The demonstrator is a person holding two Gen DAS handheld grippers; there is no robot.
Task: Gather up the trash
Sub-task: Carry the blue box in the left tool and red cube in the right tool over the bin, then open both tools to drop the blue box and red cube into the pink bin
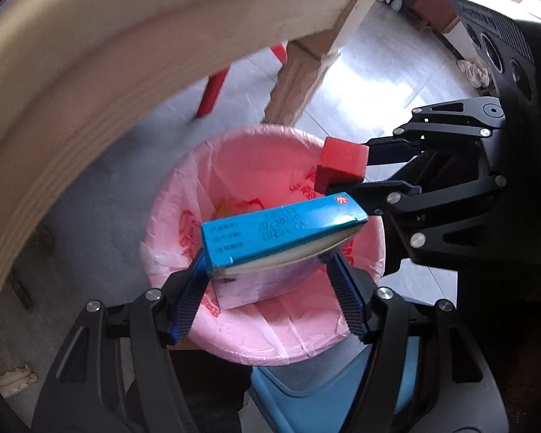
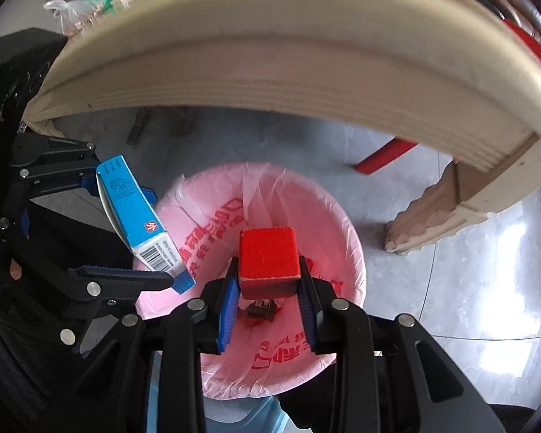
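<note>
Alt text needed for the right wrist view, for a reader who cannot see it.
The right gripper holds a red cube above a bin lined with a pink bag. At left, the left gripper grips a blue carton near the bin's rim, under a curved table edge.

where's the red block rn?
Clamped in the right gripper, the red block is over the pink-lined bin; in the left wrist view it sits just right of and above the blue box.
</note>
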